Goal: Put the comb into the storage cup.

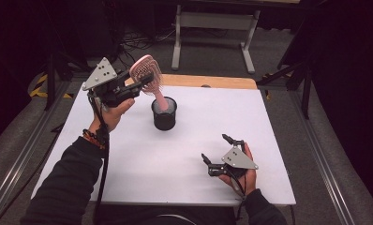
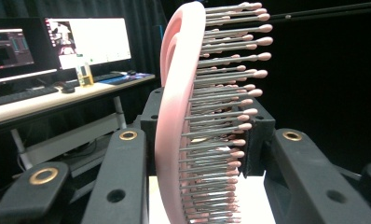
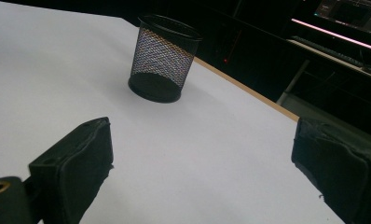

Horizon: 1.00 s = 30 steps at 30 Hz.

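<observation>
At the left of the high view, the left claw is being held up above the bench, gripping a pink hairbrush by its head. The person's left hand is wrapping the body of the claw from below, with a dark sleeve and a beaded wristband behind it. In the left gripper view the hairbrush is standing upright between the two black jaws, its pink back facing one jaw and its rows of round-tipped bristles facing the other. The jaws are pressing on the brush head from both sides.

Just right of that, the brush handle is pointing down into a black mesh cup, which is standing upright on the white bench, near its far middle. In the high view the handle's end is sitting inside the cup's rim; whether it is touching the bottom I cannot tell.

Farther right, near the front edge, the right claw is resting low over the bench in the person's right hand, well apart from the cup. Its jaws are standing wide open with nothing between them. In the right gripper view the mesh cup is showing beyond the two spread jaws.
</observation>
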Motion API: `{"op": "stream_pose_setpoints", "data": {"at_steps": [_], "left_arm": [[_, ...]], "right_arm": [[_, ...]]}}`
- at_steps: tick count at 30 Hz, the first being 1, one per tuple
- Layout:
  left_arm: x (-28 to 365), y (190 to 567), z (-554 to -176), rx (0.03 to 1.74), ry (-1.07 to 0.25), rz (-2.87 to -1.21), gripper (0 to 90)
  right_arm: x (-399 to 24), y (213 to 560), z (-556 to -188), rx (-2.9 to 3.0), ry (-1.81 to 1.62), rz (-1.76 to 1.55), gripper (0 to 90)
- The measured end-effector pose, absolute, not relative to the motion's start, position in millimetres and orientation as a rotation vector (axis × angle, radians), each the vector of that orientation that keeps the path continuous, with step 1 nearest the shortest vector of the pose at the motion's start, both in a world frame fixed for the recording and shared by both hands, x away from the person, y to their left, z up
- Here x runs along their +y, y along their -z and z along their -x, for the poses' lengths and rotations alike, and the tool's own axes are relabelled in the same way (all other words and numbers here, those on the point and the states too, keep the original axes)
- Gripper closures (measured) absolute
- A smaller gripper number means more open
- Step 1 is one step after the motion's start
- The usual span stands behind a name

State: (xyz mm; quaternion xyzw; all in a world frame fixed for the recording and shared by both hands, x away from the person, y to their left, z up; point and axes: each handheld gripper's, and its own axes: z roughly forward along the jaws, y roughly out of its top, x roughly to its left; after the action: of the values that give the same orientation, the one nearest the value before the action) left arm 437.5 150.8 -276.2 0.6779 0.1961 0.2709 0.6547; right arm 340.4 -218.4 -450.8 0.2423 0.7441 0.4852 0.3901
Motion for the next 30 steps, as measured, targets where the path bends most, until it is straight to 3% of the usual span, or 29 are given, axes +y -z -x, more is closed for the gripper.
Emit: {"op": "stream_pose_setpoints", "data": {"at_steps": [20, 30], "left_arm": [[136.4, 279.8, -460.7, 0.492, -0.632, -1.587, 62.8], [120.7, 309.7, -479.2, 0.542, -0.623, -1.668, 62.8]], "right_arm": [[-216.4, 451.3, -339.6, 1.911, -1.226, -0.601, 6.1], [-214.9, 452.3, -339.6, 1.923, -1.215, -0.587, 6.1]]}}
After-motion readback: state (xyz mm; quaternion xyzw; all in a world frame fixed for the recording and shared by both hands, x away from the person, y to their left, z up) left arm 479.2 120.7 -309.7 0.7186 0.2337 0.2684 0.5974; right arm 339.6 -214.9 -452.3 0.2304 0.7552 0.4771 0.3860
